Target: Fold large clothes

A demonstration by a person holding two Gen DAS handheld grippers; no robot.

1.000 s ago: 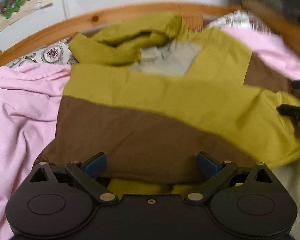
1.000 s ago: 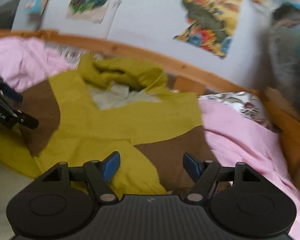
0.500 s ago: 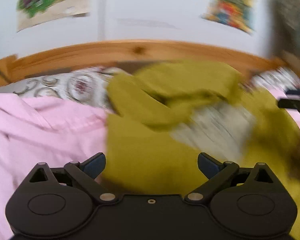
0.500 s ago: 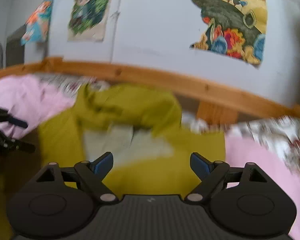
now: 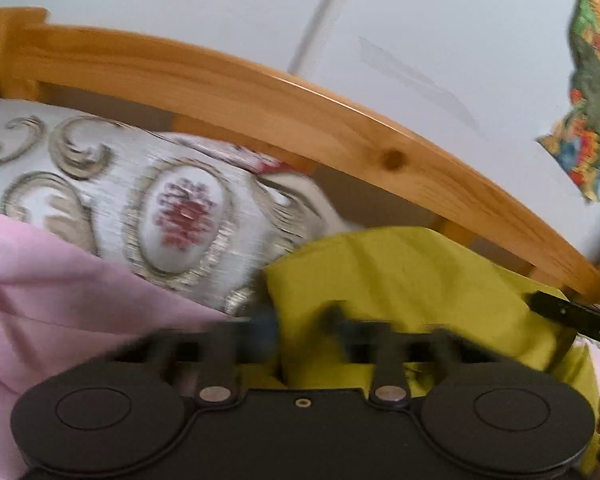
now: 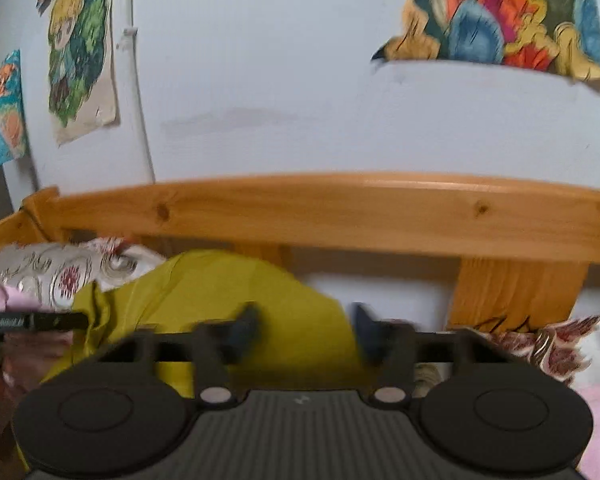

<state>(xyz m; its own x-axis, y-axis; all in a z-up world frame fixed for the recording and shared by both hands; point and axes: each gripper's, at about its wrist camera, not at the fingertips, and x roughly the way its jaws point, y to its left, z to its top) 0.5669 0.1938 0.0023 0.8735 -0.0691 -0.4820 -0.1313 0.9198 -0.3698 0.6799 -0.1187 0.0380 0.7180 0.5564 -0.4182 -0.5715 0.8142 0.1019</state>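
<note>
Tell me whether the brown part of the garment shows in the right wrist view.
No: only olive-yellow fabric of the garment shows there, below the wooden bed rail.

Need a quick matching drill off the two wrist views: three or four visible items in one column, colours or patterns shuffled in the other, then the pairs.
Column 1:
1. garment
2. bedsheet
3. pillow
4. bed rail

Column 2:
A. white with grey scrolls and red flowers
B. orange-toned knotty wood
C. olive-yellow
D. pale pink

Pairs: 1-C, 2-D, 3-A, 4-B
</note>
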